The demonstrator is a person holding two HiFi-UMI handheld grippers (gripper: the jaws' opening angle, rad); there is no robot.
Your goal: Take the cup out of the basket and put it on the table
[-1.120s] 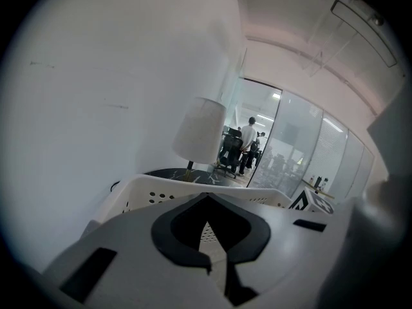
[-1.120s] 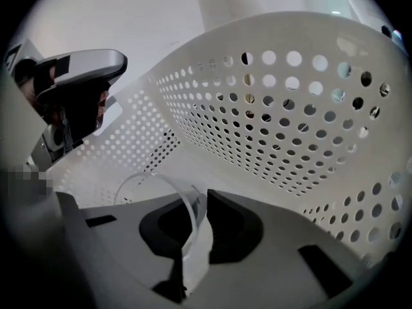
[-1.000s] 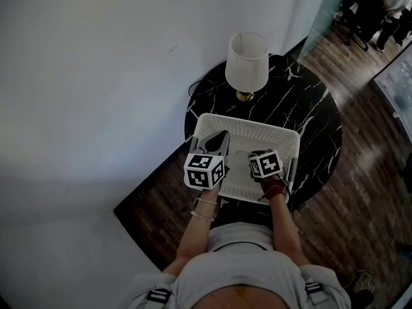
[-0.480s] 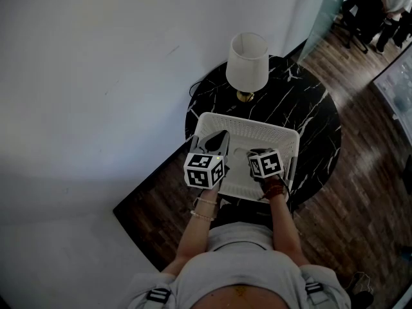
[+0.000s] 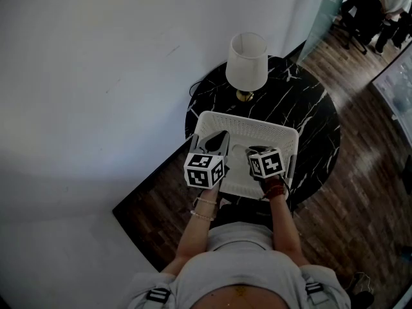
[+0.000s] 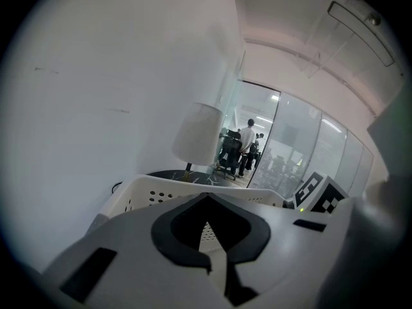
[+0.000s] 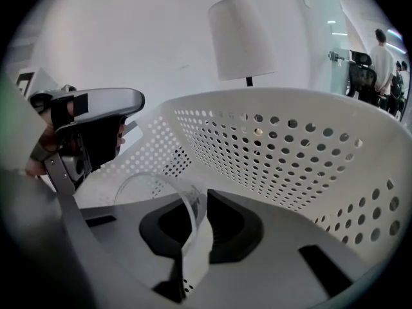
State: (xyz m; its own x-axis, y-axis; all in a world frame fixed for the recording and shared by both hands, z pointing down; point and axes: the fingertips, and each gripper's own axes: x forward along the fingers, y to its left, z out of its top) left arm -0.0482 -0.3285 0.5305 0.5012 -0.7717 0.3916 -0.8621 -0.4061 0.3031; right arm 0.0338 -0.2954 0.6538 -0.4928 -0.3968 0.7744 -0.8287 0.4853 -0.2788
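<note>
Standing on round black marble table (image 5: 309,108): white perforated basket (image 5: 248,122), near edge closest to person. White-shaded lamp (image 5: 247,56) behind basket, at table's far side. Left gripper (image 6: 207,230) over basket's left rim, jaws together, nothing between them. Right gripper (image 7: 199,227) inside basket, jaws narrow, pinching side of clear cup (image 7: 154,180). Cup within basket walls, not on table.

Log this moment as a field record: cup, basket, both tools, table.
cup: clear glass, inside the basket, wall pinched by the right tool
basket: white, perforated, on the table
right tool: shut on cup, down in the basket
left tool: shut, empty, at the basket's near left corner
table: round, black marble; lamp behind the basket
</note>
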